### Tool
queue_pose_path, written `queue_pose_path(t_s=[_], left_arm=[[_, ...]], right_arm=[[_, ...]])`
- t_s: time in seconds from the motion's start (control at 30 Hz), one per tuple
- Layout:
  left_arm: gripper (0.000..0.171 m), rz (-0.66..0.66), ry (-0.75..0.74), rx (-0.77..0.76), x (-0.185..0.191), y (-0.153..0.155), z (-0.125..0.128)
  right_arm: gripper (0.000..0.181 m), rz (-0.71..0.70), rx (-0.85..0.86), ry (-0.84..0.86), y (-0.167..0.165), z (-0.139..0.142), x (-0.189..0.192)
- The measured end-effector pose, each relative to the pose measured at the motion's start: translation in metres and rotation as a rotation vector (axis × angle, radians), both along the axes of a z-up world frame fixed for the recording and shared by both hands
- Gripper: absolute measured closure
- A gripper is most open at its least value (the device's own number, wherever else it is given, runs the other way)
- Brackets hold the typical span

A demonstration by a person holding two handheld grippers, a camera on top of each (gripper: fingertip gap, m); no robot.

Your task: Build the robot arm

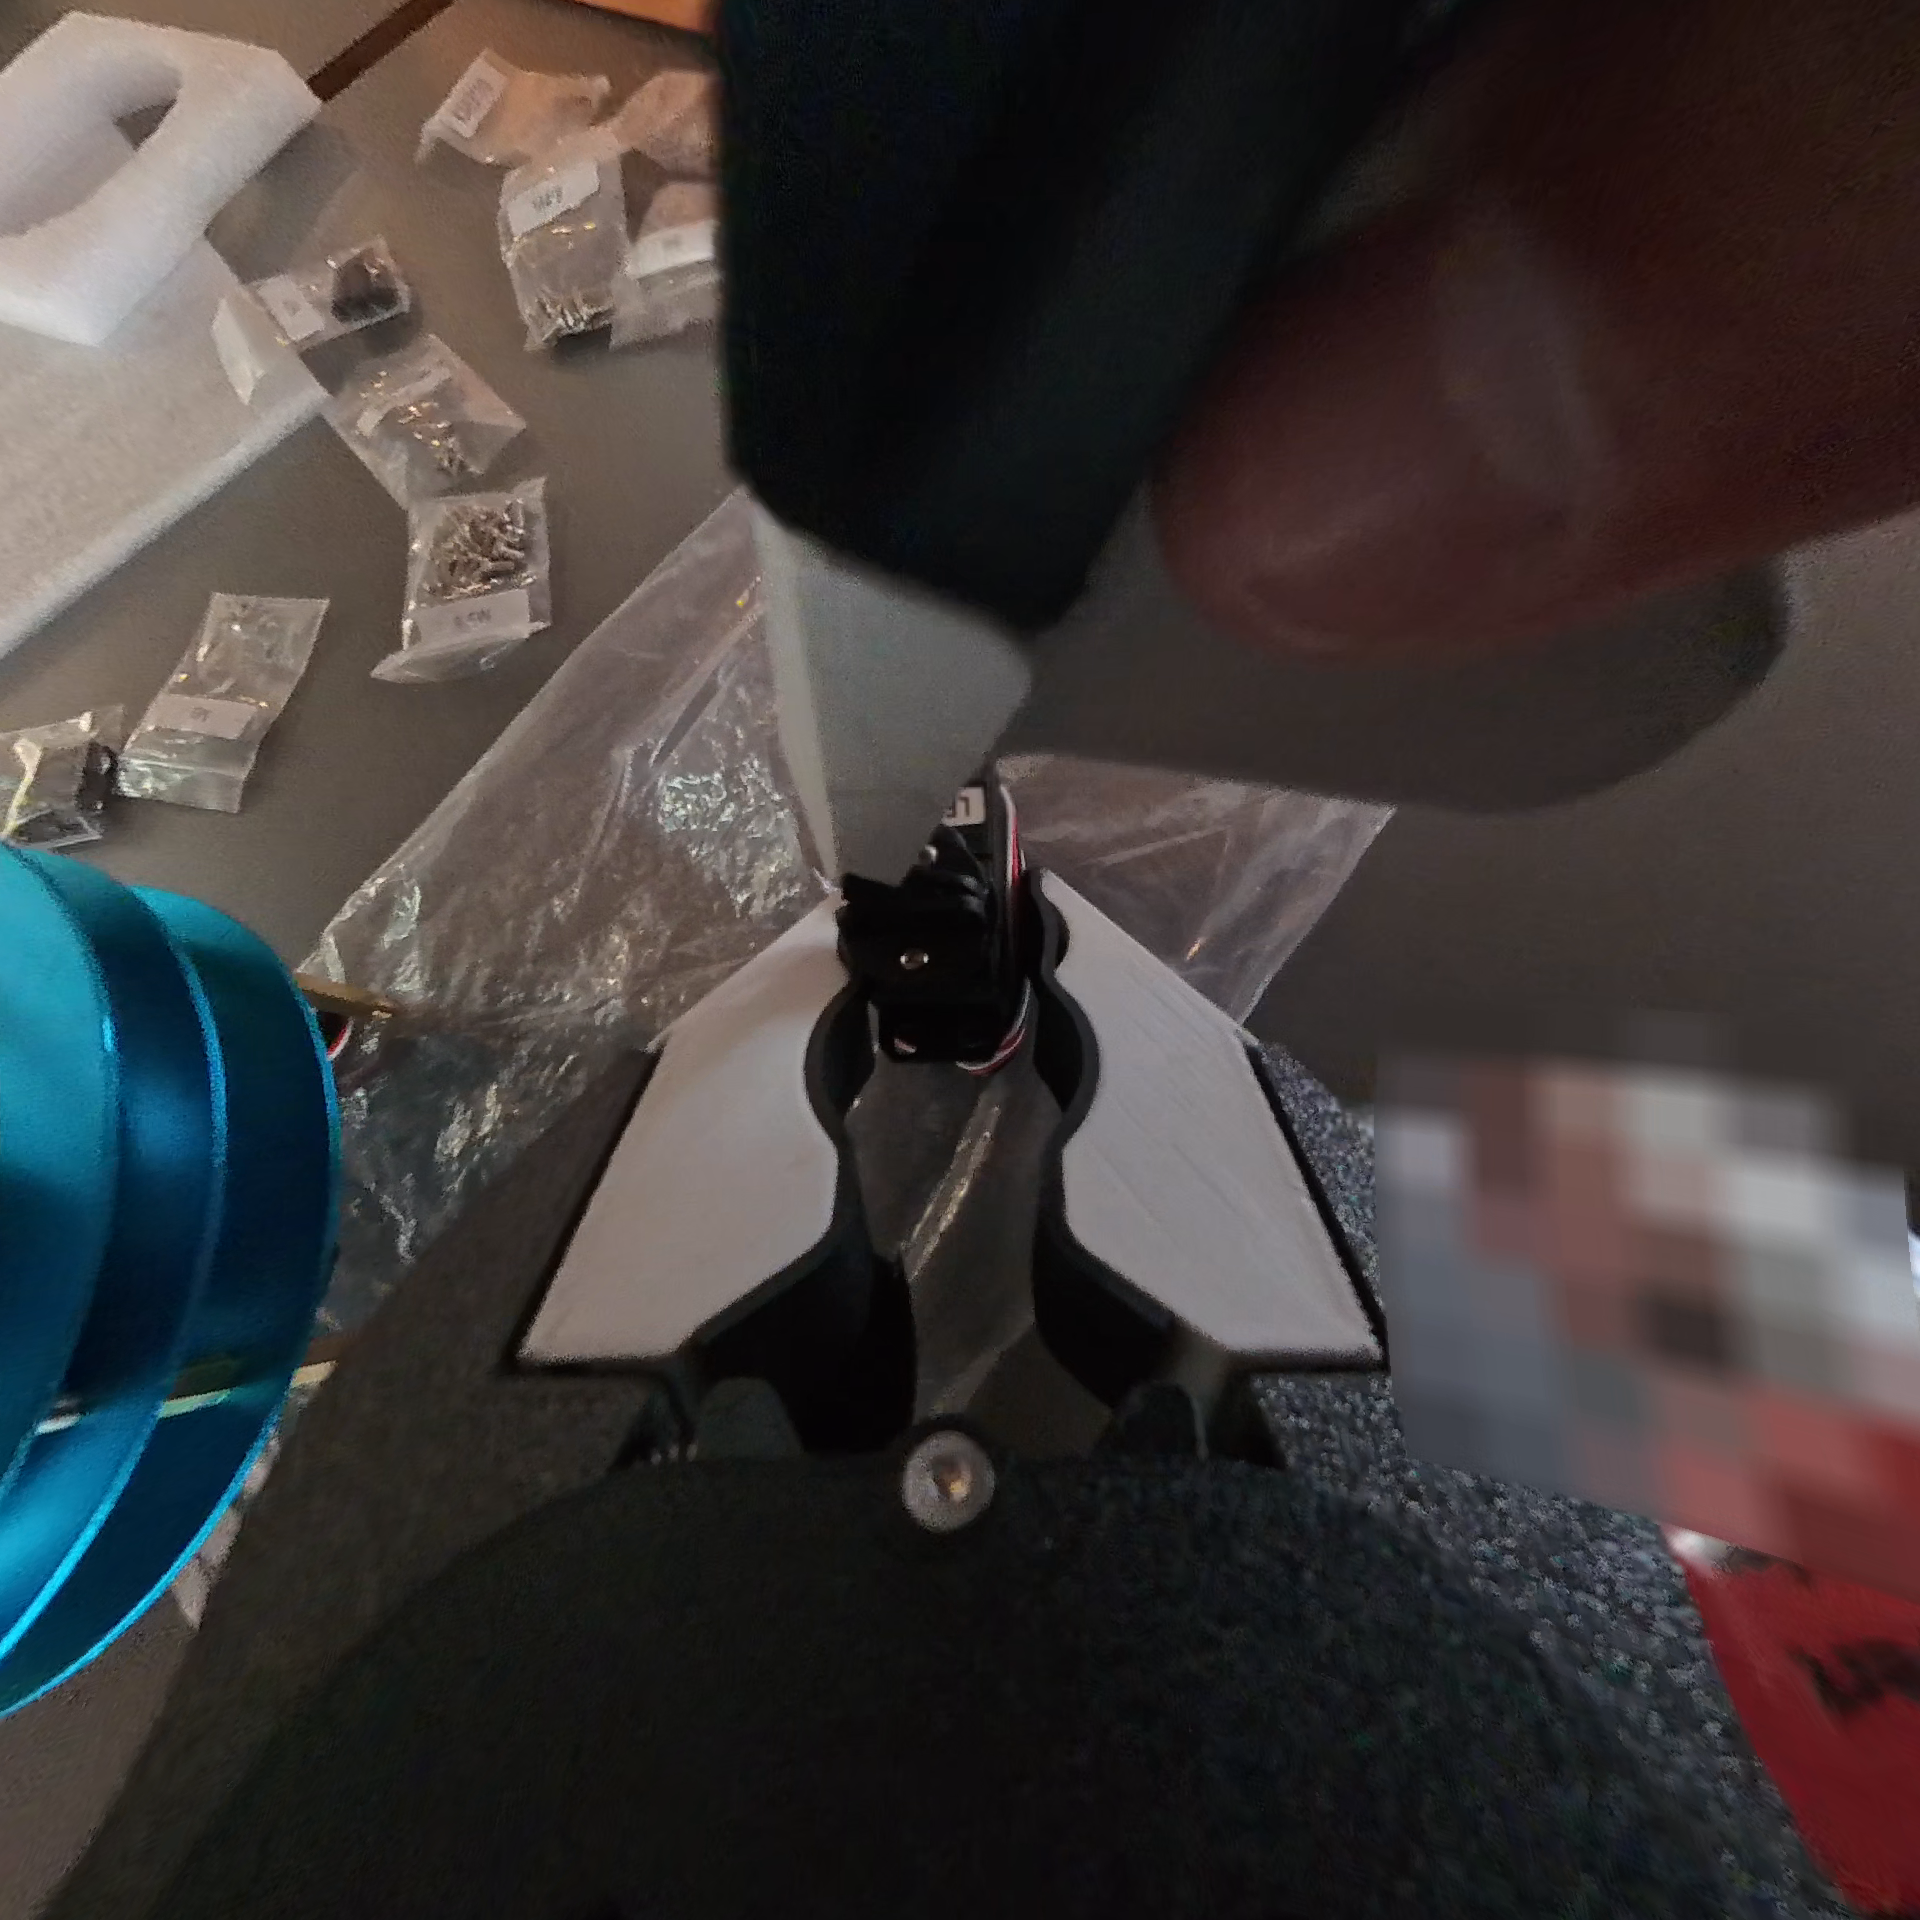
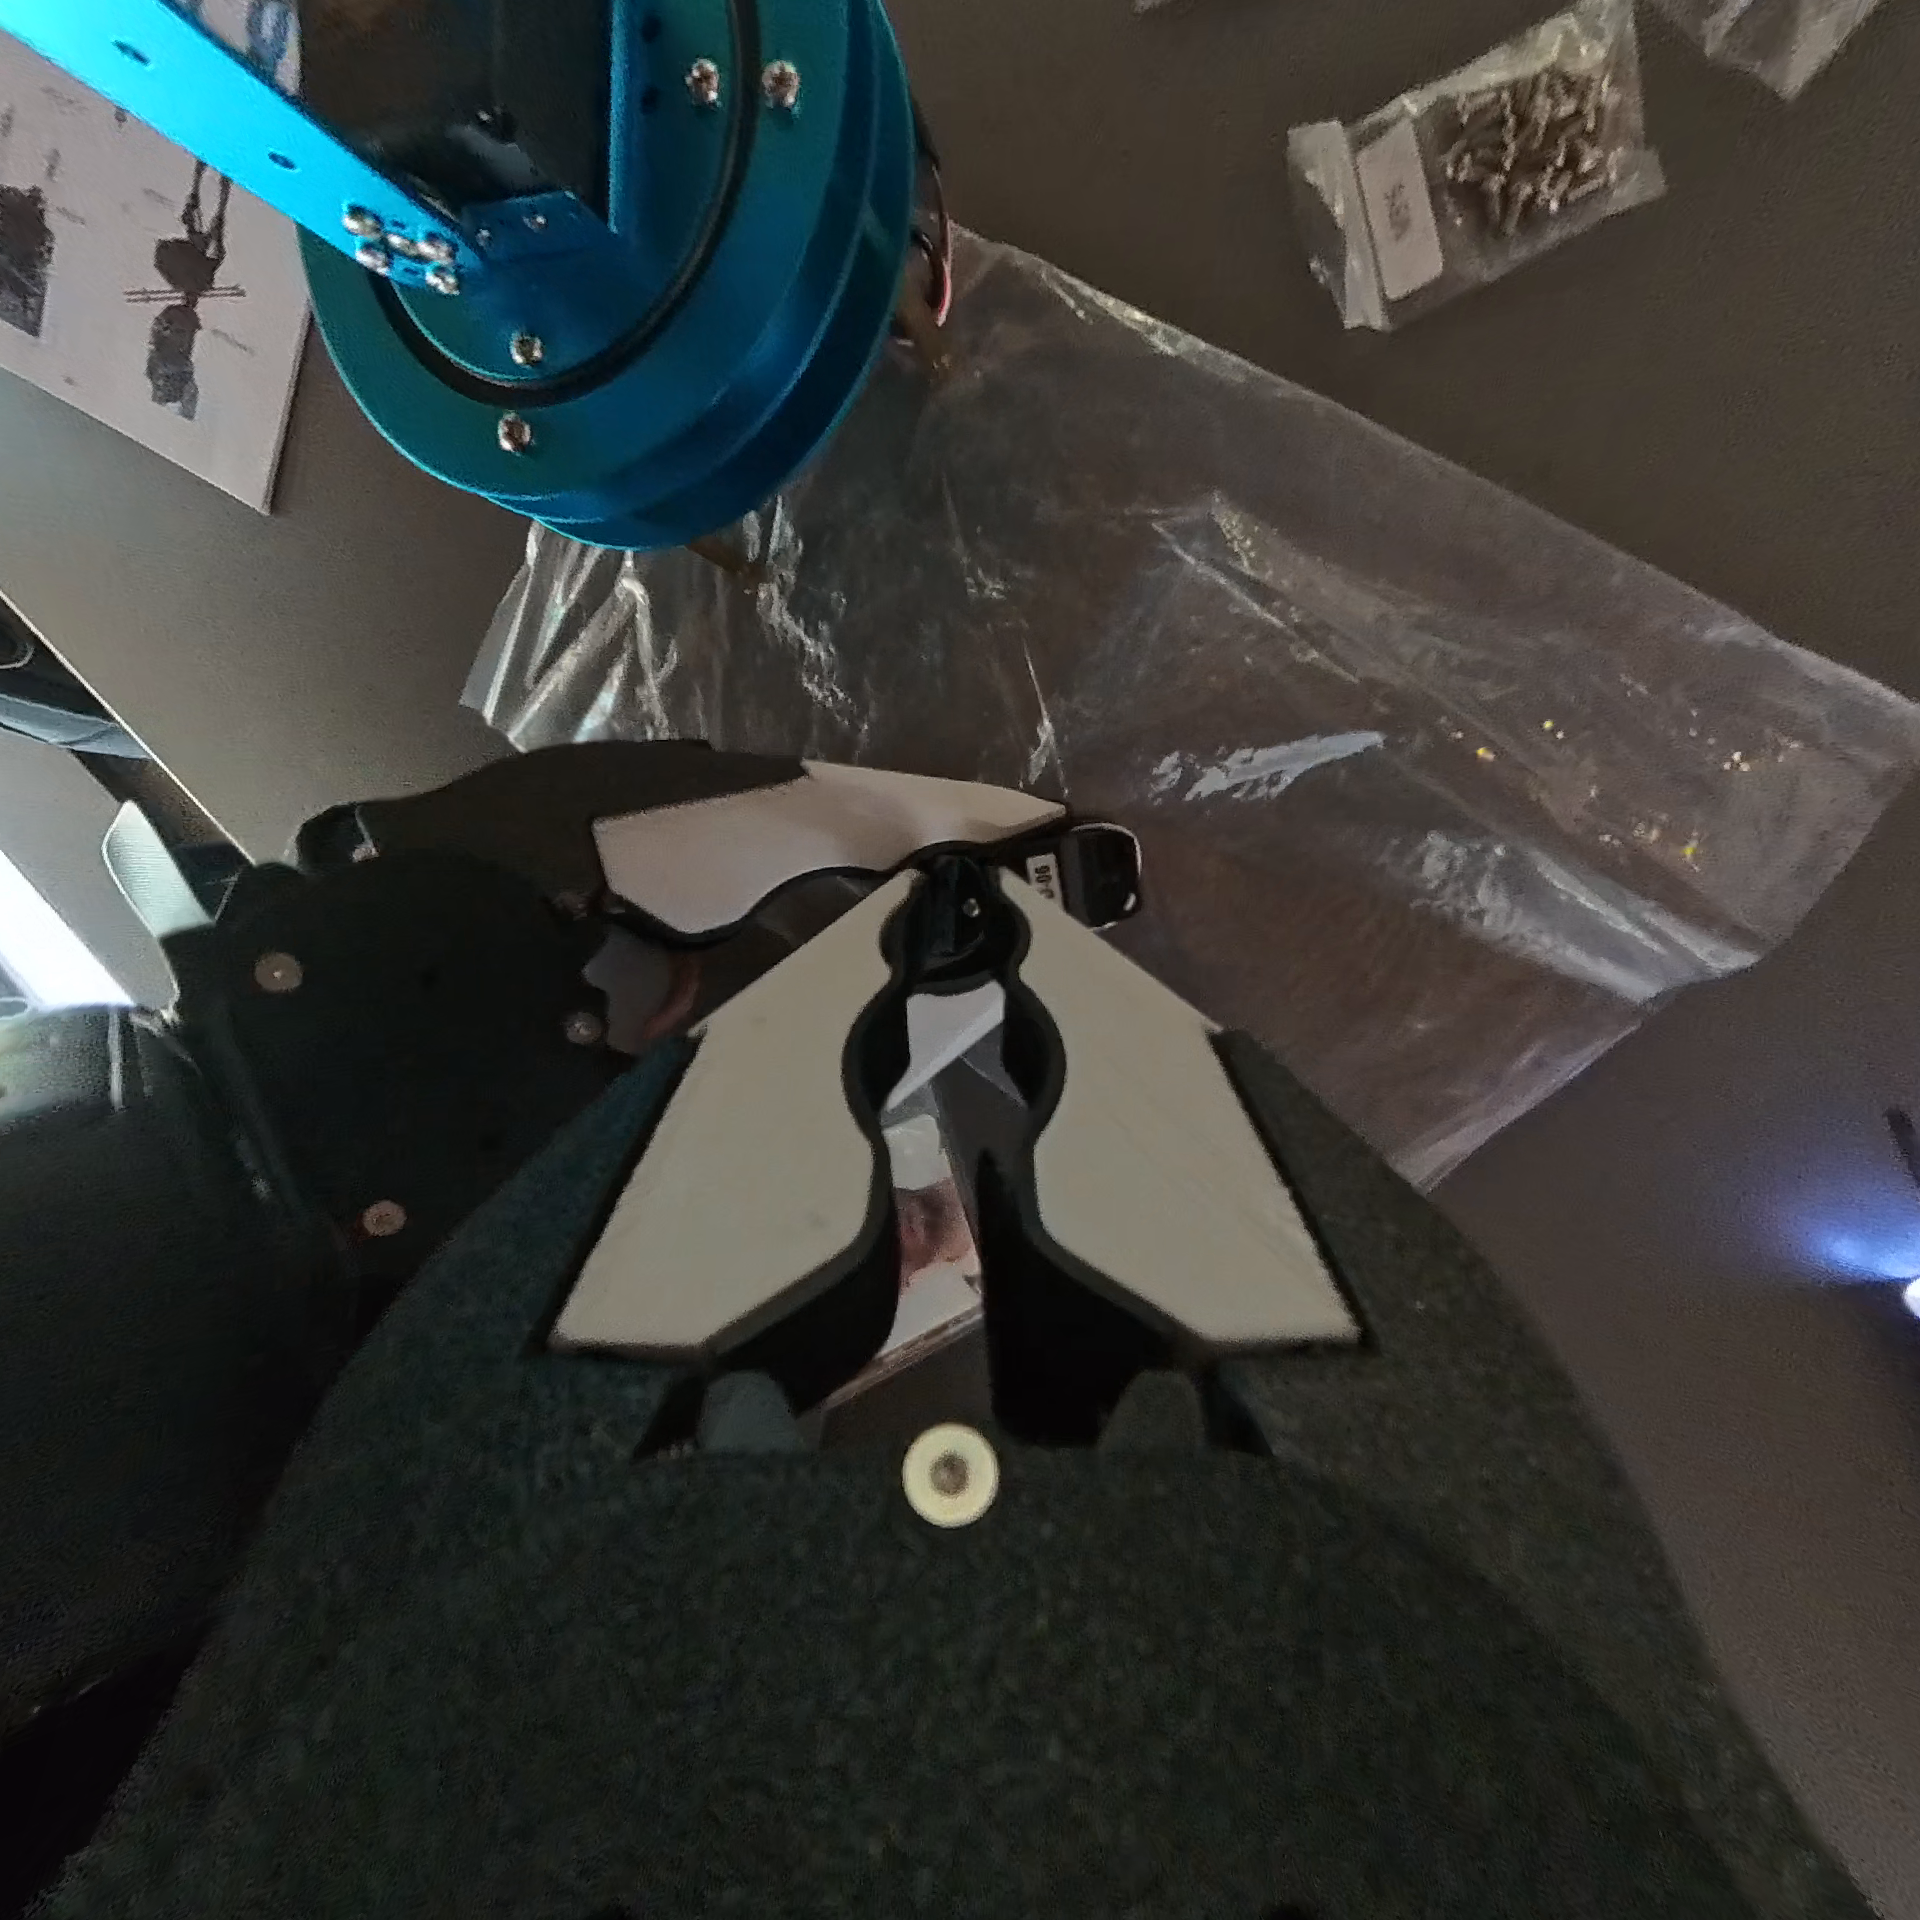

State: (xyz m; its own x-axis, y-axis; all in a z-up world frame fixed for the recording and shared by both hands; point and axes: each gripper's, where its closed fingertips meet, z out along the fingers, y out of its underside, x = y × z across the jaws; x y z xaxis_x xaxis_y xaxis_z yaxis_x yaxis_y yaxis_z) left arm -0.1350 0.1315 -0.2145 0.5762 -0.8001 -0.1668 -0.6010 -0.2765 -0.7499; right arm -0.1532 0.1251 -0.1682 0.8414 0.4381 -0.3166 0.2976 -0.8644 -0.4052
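Both hand-held grippers clenched on one small black servo, above a clear plastic bag (image 2: 1299,727) on the desk (image 2: 1558,343).

Left hand-held gripper (image 1: 940,935) pinches the servo (image 1: 920,966) at its body; right hand-held gripper (image 2: 961,914) meets it from the other side. Judged light, rigid, smooth-cased — thin wires (image 1: 1013,997) fragile, so grip the case. Long axis seems to run forward along the left fingers — uncertain. Blue metal turntable base (image 2: 623,312) nearby.

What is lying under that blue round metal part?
A large clear plastic bag runs beneath the blue round metal part, on the grey table. Whatever sits directly below the part is hidden.
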Motion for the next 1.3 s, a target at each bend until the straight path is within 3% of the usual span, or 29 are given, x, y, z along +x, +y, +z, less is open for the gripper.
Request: queue_pose_path(t_s=[0.23, 0.4, 0.57, 0.7, 0.77, 0.83, 0.97, 1.1, 1.13, 1.3], left_arm=[[0.146, 0.005, -0.032, -0.045, 0.001, 0.0, 0.0], [0.147, -0.027, -0.063, -0.064, 0.003, -0.001, 0.001], [0.147, -0.044, -0.055, -0.076, 0.003, -0.002, 0.0], [0.146, -0.082, -0.08, -0.117, 0.005, -0.006, 0.0], [0.147, -0.144, -0.118, -0.149, 0.008, -0.014, 0.004], [0.147, -0.217, -0.173, -0.125, 0.011, -0.022, 0.02], [0.146, -0.342, -0.261, -0.196, 0.013, -0.037, 0.042], [0.146, -0.424, -0.158, -0.207, 0.003, -0.041, 0.022], [0.146, -0.431, -0.134, -0.215, 0.002, -0.04, 0.016], [0.145, -0.442, -0.066, -0.188, 0.002, -0.043, 0.001]], right_arm=[[0.18, -0.039, -0.067, 0.006, 0.0, 0.0, -0.004], [0.181, 0.256, 0.012, -0.197, 0.0, 0.0, -0.002], [0.181, 0.409, -0.007, -0.221, -0.001, 0.0, -0.002], [0.181, 0.381, -0.062, 0.004, -0.002, 0.003, -0.001], [0.179, 0.495, 0.047, 0.117, -0.01, 0.019, -0.002], [0.165, 0.619, 0.18, 0.203, -0.02, 0.028, 0.002], [0.15, 0.712, 0.335, 0.365, -0.031, 0.043, -0.008], [0.153, 0.757, 0.331, 0.374, -0.033, 0.013, -0.006], [0.161, 0.745, 0.33, 0.396, -0.031, 0.008, -0.005], [0.163, 0.723, 0.36, 0.512, -0.032, 0.001, -0.006]])
